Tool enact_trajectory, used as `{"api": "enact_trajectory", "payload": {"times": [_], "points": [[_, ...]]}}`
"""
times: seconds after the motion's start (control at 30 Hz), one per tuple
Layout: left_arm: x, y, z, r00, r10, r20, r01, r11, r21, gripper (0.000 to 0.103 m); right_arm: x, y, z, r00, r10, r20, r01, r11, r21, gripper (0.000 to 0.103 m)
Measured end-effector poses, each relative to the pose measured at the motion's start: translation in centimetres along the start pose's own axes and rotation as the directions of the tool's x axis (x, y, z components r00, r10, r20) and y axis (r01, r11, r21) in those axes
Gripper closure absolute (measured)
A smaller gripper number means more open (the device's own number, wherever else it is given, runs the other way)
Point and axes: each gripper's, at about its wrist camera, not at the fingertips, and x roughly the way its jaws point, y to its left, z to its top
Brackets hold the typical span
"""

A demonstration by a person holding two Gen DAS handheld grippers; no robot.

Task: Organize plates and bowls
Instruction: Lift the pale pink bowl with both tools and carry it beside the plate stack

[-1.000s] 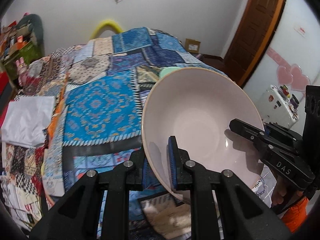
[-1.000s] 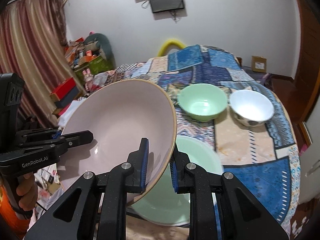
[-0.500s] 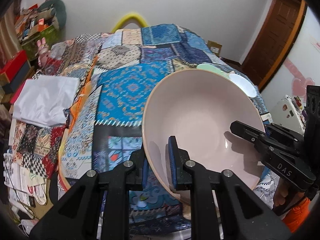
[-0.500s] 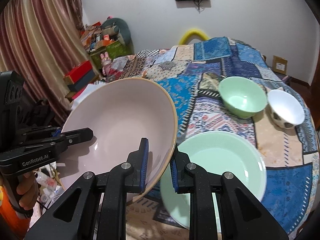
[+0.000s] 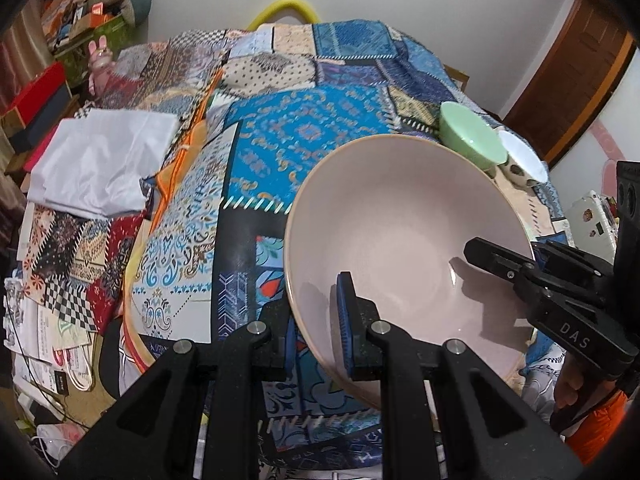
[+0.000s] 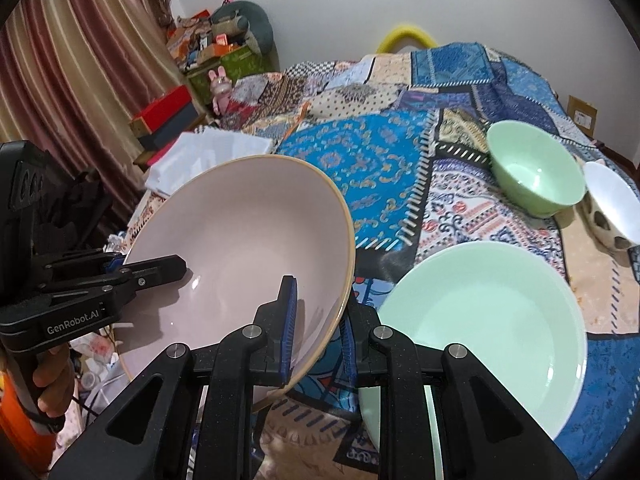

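A large pale pink bowl [image 5: 404, 236] with a tan rim is held in the air between both grippers, above the near end of the patchwork table. My left gripper [image 5: 318, 332] is shut on its left rim, and my right gripper [image 6: 318, 334] is shut on its right rim. The pink bowl also shows in the right wrist view [image 6: 240, 248]. A wide green plate [image 6: 484, 328] lies on the table just right of the right gripper. A small green bowl [image 6: 536, 172] and a white spotted bowl [image 6: 612, 204] stand further back on the right.
The table is covered with a blue patchwork cloth [image 5: 304, 136]. A white folded cloth [image 5: 100, 164] lies at its left edge. Boxes and clutter [image 6: 208, 52] stand by the curtain at the left. A wooden door [image 5: 572, 64] is at the back right.
Both grippers have carried the pink bowl to the left and back from the table. The green plate, once partly under the bowl, now lies open to its right.
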Motion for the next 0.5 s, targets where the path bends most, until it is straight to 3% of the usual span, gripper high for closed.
{"api": "enact_trajectory", "payload": {"times": [0.5], "points": [[4.1, 2.5, -0.5, 0.997, 0.008, -0.081, -0.011, 0.999, -0.040, 0.086, 4.0, -0.1, -0.5, 0.995, 0.000, -0.104, 0.000, 1.000, 0.000, 0.085]]}}
